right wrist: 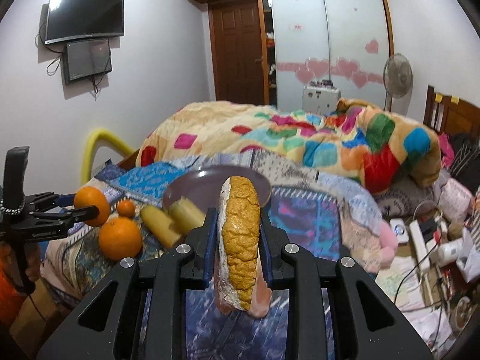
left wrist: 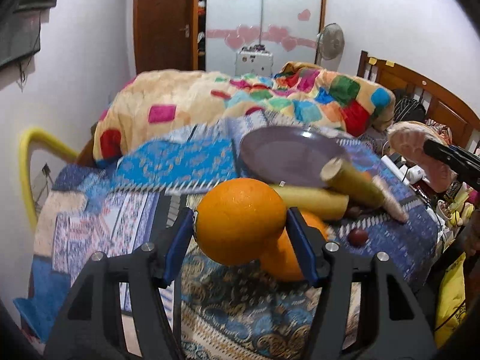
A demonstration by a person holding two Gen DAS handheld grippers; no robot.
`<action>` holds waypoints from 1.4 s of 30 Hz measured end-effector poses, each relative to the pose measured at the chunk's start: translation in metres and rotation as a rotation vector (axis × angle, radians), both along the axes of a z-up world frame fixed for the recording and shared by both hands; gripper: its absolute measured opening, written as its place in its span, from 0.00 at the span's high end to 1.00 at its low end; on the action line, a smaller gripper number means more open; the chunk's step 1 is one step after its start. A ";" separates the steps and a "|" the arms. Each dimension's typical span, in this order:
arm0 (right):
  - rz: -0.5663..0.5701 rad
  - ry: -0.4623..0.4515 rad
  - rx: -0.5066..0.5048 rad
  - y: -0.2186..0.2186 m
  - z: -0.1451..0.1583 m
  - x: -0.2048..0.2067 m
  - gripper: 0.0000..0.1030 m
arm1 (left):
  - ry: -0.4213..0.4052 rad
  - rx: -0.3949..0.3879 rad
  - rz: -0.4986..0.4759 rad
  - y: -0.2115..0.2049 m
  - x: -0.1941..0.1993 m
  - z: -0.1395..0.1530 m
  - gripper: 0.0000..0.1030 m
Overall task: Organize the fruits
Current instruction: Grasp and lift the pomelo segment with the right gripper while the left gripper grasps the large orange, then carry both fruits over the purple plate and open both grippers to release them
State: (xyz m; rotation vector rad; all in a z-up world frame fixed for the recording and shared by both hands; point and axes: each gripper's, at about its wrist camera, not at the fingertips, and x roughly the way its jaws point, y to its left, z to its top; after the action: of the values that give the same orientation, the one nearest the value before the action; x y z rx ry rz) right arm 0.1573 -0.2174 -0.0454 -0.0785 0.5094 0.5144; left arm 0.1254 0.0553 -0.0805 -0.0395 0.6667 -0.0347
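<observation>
1. While both grippers hang above the bed, the left gripper (left wrist: 240,225) holds an orange (left wrist: 240,220) between its blue pads, one pad on each side, clear of the cloth (left wrist: 129,162).
2. From the right wrist view, the same orange (right wrist: 91,205) sits at the tip of the left gripper (right wrist: 87,207), far left, above the other fruit.
3. Right gripper (right wrist: 240,237): jaws narrow, clamped on a wedge of fruit (right wrist: 241,240) (pomelo, by its bumpy yellow rind, white pith and pink flesh). The wedge stands on edge, rind toward the camera.
4. From the left wrist view, that wedge (left wrist: 420,150) shows its pink flesh at the far right, gripped by the right gripper (left wrist: 432,150).
5. A second orange (right wrist: 120,238) lies on the cloth, left of the right gripper, with a small orange (right wrist: 126,208) just beyond it.
6. Two pale yellow cut pieces (right wrist: 160,225) (what fruit, I cannot tell) lie side by side right of the oranges; the farther piece (right wrist: 186,211) touches the plate's near rim.
7. A grey-purple plate (right wrist: 195,186) sits beyond the fruit, bare inside.
8. A small dark red fruit (left wrist: 357,237) lies on the cloth, near right of the held orange.
9. A patchwork quilt (right wrist: 300,138) is heaped behind the plate.
</observation>
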 end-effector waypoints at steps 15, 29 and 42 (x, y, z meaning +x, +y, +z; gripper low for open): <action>0.011 -0.122 0.009 0.026 0.029 0.029 0.78 | -0.058 0.018 -0.029 -0.017 0.055 0.035 0.39; -0.014 -0.067 -0.035 0.041 0.009 0.075 0.78 | -0.034 0.032 -0.036 -0.038 0.117 0.025 0.39; 0.042 0.068 -0.076 0.060 -0.015 0.132 0.78 | 0.086 0.060 -0.073 -0.046 0.176 0.007 0.39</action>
State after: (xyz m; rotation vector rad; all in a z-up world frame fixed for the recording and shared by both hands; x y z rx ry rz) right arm 0.2892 -0.1577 -0.0605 -0.1456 0.5945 0.5401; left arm 0.3014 0.0091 -0.0735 0.0419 0.7551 -0.0838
